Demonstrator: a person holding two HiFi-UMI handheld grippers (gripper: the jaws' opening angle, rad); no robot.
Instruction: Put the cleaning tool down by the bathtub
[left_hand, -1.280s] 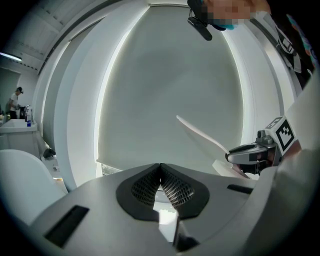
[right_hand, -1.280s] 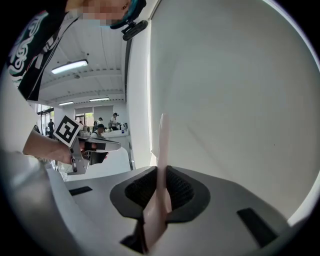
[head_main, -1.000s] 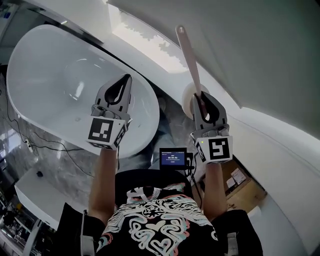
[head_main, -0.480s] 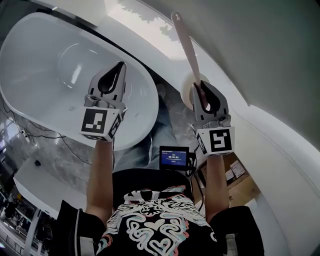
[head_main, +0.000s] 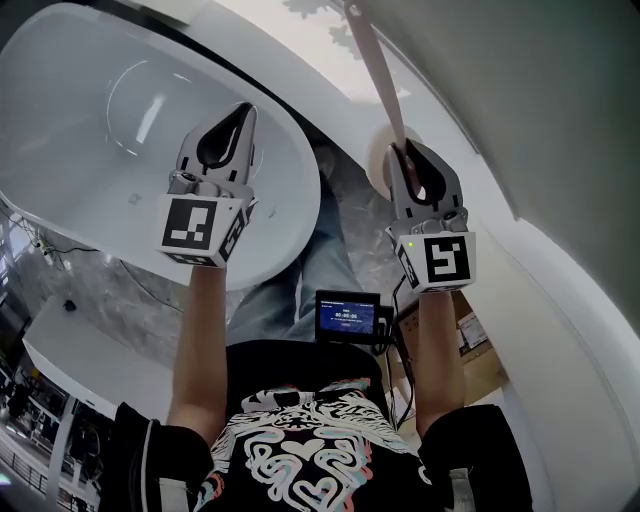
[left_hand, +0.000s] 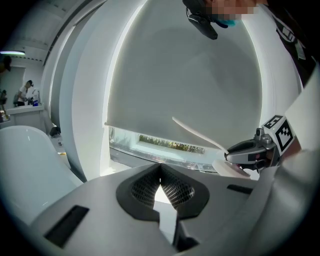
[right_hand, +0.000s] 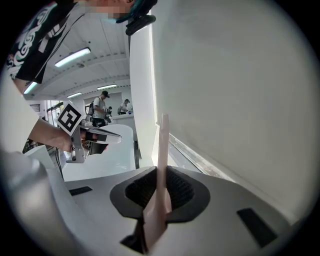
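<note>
While my right gripper (head_main: 407, 152) clamps the pink cleaning tool (head_main: 375, 68), my left gripper (head_main: 244, 112), clenched empty, hovers over the white bathtub (head_main: 70, 130) on marble floor (head_main: 110, 310).

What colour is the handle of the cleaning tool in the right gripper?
Pale pink. The cleaning tool handle shows best in the head view.

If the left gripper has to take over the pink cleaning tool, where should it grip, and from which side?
Grip the bare handle of the cleaning tool just beyond the right gripper, coming in from the left. That stretch is long, slim and free, while the wider end sits at the right gripper. The left gripper is shut, so open it first.
</note>
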